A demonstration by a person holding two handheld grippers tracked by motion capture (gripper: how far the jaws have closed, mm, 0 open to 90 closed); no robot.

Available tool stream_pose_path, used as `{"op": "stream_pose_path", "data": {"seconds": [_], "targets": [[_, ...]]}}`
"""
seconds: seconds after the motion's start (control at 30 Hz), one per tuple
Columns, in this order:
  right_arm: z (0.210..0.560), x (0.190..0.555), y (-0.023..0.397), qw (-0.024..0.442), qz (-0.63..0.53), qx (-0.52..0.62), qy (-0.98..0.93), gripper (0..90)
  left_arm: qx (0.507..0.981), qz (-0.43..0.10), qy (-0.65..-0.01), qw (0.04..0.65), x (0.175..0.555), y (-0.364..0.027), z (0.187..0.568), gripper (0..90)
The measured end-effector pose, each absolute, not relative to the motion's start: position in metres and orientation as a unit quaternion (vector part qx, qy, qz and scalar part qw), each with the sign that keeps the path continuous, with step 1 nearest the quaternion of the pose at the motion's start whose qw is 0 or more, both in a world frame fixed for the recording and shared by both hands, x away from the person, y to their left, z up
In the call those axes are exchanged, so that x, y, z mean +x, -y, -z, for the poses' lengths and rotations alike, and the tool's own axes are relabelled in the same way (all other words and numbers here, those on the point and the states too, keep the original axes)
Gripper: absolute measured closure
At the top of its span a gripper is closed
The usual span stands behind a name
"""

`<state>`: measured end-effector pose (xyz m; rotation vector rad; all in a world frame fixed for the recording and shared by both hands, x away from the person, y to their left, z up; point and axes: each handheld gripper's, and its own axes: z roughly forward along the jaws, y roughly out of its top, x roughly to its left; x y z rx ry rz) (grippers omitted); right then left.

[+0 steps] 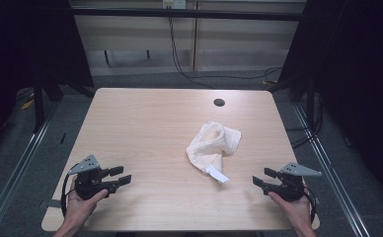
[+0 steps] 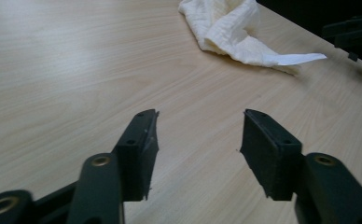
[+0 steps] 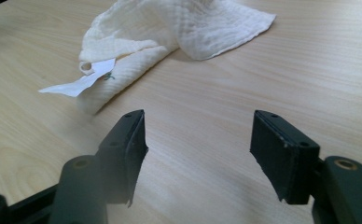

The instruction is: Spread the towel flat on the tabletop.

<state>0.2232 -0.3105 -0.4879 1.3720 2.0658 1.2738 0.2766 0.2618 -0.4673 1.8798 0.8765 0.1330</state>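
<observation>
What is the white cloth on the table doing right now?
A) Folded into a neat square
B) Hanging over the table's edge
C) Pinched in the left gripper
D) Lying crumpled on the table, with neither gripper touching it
D: the cloth lies bunched on the table, apart from the open left gripper and the open right gripper.

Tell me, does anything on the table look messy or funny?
Yes. The white cloth lies crumpled in a heap on the table, not flat, with its label sticking out at the near end.
</observation>
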Motion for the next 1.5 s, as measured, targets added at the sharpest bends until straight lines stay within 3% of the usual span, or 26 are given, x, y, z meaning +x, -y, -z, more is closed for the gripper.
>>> {"op": "stream_pose_path", "data": {"seconds": [0.13,0.27,0.5,0.6,0.87,1.07,1.5], "targets": [[0.488,0.225,0.311,0.164,-0.452,0.476,-0.736,35.3,0.776,-0.050,-0.381,0.500,0.280,-0.265,0.470,38.5],[0.484,0.226,0.305,0.148,-0.449,0.465,-0.748,42.9,0.772,-0.051,-0.389,0.500,0.278,-0.266,0.468,36.9],[0.476,0.220,0.298,0.167,-0.444,0.469,-0.745,44.6,0.782,-0.056,-0.360,0.506,0.266,-0.261,0.463,36.1],[0.474,0.223,0.293,0.139,-0.442,0.449,-0.764,44.8,0.782,-0.053,-0.357,0.509,0.265,-0.260,0.464,35.5],[0.462,0.243,0.277,0.118,-0.452,0.402,-0.788,44.8,0.797,-0.026,-0.334,0.502,0.268,-0.248,0.467,36.3],[0.453,0.261,0.268,0.105,-0.466,0.380,-0.792,44.5,0.800,-0.037,-0.316,0.509,0.262,-0.248,0.460,40.1],[0.458,0.299,0.253,0.102,-0.460,0.388,-0.792,46.3,0.793,-0.042,-0.325,0.514,0.264,-0.252,0.461,39.7]]}}
